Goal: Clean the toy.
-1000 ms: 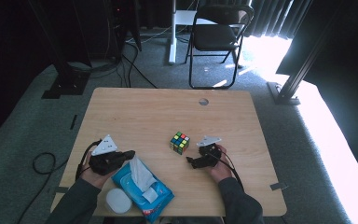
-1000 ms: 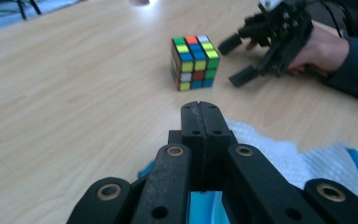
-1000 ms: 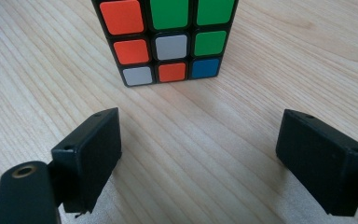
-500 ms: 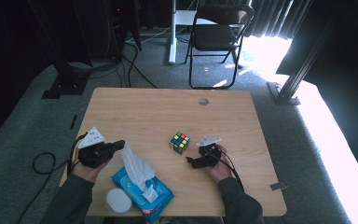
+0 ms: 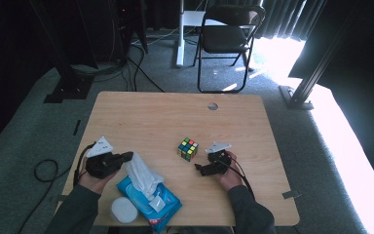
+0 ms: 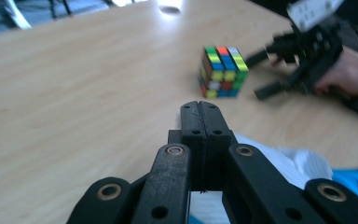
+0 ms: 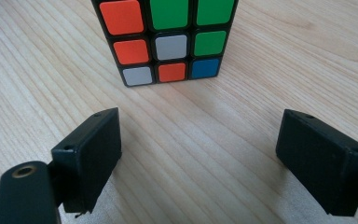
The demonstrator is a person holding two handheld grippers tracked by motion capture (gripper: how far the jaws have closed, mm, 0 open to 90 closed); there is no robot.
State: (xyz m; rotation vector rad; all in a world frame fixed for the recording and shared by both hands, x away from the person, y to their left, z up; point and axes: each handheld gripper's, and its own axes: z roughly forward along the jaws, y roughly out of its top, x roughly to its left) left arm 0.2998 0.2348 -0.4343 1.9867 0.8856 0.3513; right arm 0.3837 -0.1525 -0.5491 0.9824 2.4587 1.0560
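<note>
High view: left gripper [image 5: 125, 157] clenched on a wet wipe [image 5: 141, 174] rising from its pack [image 5: 163, 207] near the desk [image 5: 141, 117] front edge.

Left gripper view: Rubik's cube [image 6: 221, 71] mid-desk.

Right gripper view: right gripper [image 7: 200, 154] released, cube ungrasped; wipe judged not fully withdrawn.

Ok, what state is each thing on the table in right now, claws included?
Left claw: shut, nothing visibly pinched.
Right claw: open, short of the cube.
Scrambled multicoloured puzzle cube: resting on the table, untouched.
Blue wet-wipe pack: open, a white wipe sticking up.
Round white lid: lying beside the pack.
</note>
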